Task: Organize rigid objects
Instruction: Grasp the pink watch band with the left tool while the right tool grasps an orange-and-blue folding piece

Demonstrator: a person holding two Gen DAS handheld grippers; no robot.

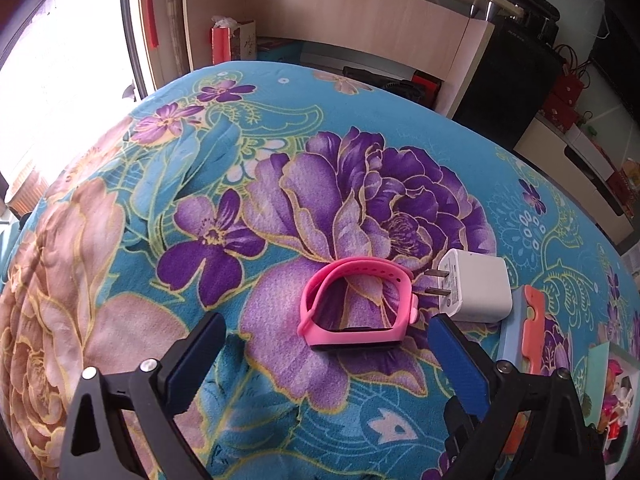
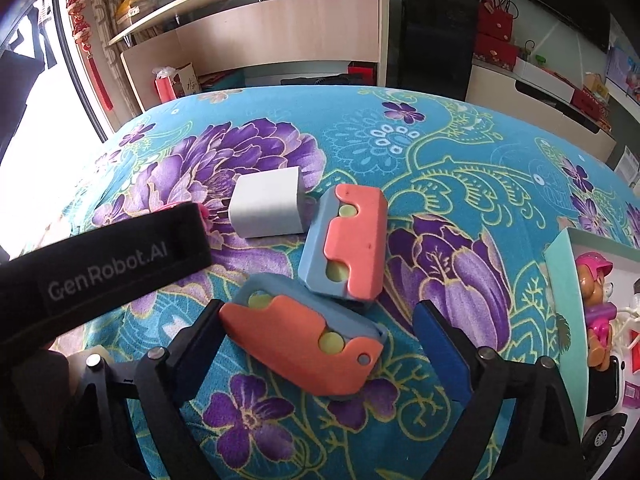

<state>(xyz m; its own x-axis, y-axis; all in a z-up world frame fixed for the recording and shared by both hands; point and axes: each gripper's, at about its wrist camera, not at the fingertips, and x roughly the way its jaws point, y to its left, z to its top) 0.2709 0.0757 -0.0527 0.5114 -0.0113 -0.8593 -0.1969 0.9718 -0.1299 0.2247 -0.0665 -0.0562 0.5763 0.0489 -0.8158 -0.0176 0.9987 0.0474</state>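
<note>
right wrist view showed the right claw (image 2: 316, 344) wide open, its two blue pads on either side of the near orange and blue block (image 2: 304, 344), which lay flat on the flowered cloth (image 2: 460, 152). the left pad looked touching or almost touching the block, while the right pad stood apart from it. i judged that the step in hand was the grasp of this block, not yet done: the next move called for closing the jaws evenly on its long sides, and lifting straight so it would not drag. just behind it lay a second orange and blue block (image 2: 346, 240), its near corner very near the first one, so a careless lift could push it. further back sat the white charger (image 2: 266, 208), close beside the second block. a black strap with the words genrobot.ai (image 2: 104, 264) crossed the left side of this view and hid part of the cloth. at the right edge stood a toy box (image 2: 560, 280) with a doll inside.

left wrist view showed the left claw (image 1: 324, 344) also open and gripping nothing, with the pink watch band (image 1: 356, 304) between and just beyond its pads, and the plug's prongs pointing toward it. far behind the bed stood a wooden shelf unit (image 1: 340, 20).
</note>
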